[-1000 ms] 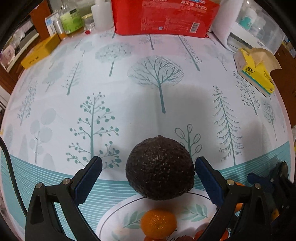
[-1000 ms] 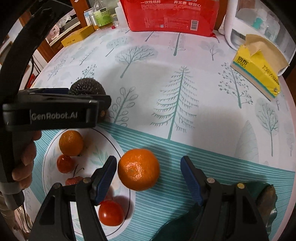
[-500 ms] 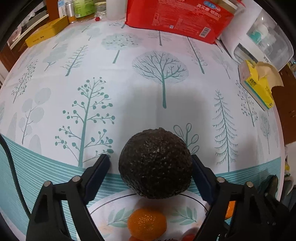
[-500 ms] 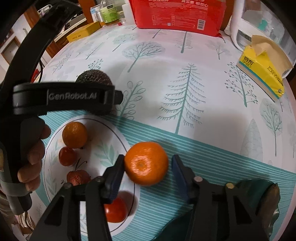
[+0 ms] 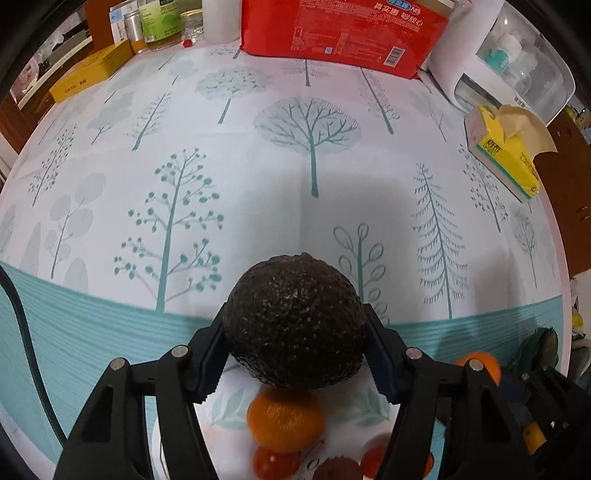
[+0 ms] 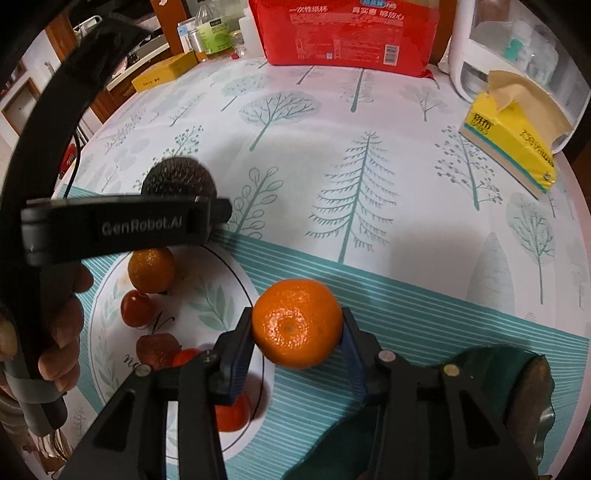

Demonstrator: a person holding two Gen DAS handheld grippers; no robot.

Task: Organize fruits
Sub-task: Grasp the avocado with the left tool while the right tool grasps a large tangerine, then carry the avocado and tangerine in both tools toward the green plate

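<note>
A dark, rough avocado (image 5: 295, 306) sits at the far rim of a white leaf-patterned plate (image 5: 229, 402). My left gripper (image 5: 295, 325) is closing, and its blue pads touch the avocado on both sides. A large orange (image 6: 297, 321) lies on the teal-striped cloth just right of the plate (image 6: 218, 284). My right gripper (image 6: 297, 326) is closing too, its pads pressed on the orange's left and right. On the plate lie a smaller orange (image 6: 151, 269), a cherry tomato (image 6: 136, 308) and other red fruit (image 6: 157, 347).
A yellow tissue box (image 5: 506, 158) stands at the right, with a red package (image 5: 343, 33) and a white appliance (image 5: 498, 66) at the back. A yellow box (image 5: 88, 75) and bottles sit back left. A dark green dish (image 6: 480, 406) lies near right. A hand (image 6: 62, 332) holds the left gripper.
Both grippers' jaws have closed in from wide open: the left pair onto the avocado, the right pair onto the large orange. Neither hand has shifted much.
</note>
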